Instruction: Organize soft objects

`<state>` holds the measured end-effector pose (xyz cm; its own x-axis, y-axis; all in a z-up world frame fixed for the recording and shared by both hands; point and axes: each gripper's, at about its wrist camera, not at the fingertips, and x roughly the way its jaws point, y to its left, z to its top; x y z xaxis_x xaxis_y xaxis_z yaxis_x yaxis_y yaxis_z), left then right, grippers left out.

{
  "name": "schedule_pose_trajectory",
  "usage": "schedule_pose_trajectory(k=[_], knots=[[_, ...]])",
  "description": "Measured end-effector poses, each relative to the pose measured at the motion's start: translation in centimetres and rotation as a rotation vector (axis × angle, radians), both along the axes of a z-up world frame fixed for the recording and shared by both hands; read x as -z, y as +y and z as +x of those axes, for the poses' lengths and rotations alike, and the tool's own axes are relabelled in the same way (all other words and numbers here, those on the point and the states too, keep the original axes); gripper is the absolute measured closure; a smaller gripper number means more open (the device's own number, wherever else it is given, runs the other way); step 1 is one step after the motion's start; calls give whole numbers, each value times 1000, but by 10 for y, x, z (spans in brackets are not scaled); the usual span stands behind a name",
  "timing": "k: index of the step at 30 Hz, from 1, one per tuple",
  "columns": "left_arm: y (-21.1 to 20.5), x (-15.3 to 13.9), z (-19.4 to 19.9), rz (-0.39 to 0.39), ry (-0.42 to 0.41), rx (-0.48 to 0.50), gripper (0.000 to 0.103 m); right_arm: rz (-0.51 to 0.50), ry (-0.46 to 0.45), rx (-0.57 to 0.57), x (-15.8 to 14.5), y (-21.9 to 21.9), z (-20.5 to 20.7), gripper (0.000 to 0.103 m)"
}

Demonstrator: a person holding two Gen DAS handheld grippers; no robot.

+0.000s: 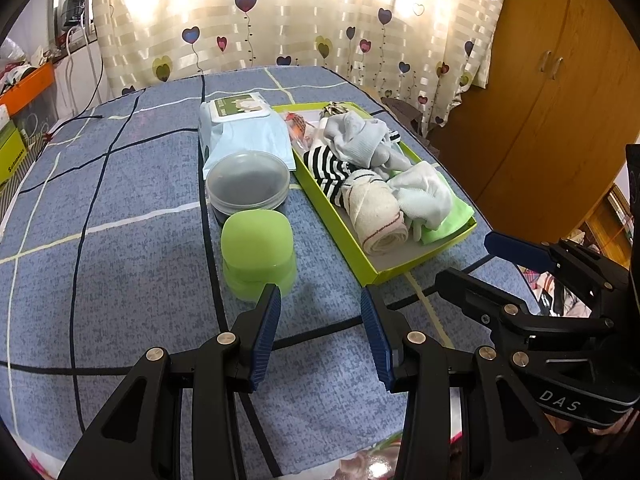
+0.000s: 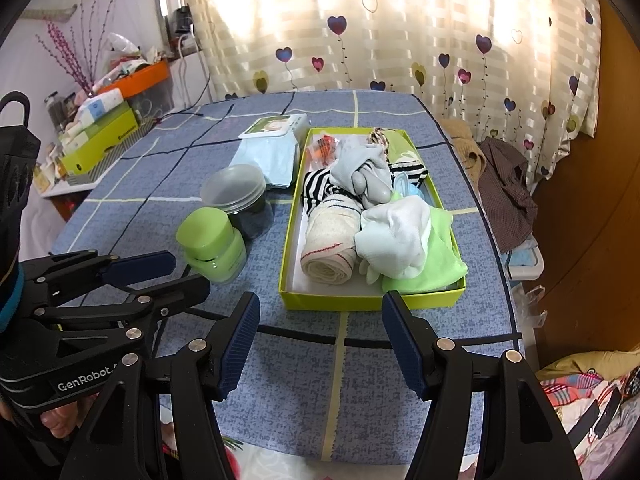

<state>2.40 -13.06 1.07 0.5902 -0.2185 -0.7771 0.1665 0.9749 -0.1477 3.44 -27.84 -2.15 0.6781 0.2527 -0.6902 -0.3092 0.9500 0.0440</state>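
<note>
Both empty, jaws wide: left gripper [image 1: 320, 300] and right gripper [image 2: 320, 308] hovering short of green box [image 2: 332, 303]; rolled socks [image 2: 330, 248] packed inside, likely sorted.

Green cloth [image 2: 438, 256] mostly buried under white sock [image 2: 394, 236]; wet-wipes pack [image 1: 244, 128] label illegible; at 8 o'clock, yellow-green carton [image 1: 10, 154] edge-cropped.

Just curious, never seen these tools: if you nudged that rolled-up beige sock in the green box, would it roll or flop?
The rolled beige sock looks soft, probably light. Being a cylinder, it might roll slightly, but the green box wall and the white sock hem it in.
</note>
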Motion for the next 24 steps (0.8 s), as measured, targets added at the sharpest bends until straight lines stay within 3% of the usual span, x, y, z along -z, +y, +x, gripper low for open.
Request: schedule_pose_trajectory(k=[24], knots=[[0,3,1,4,11,1,60,-3,3,-1,1,0,1,39]])
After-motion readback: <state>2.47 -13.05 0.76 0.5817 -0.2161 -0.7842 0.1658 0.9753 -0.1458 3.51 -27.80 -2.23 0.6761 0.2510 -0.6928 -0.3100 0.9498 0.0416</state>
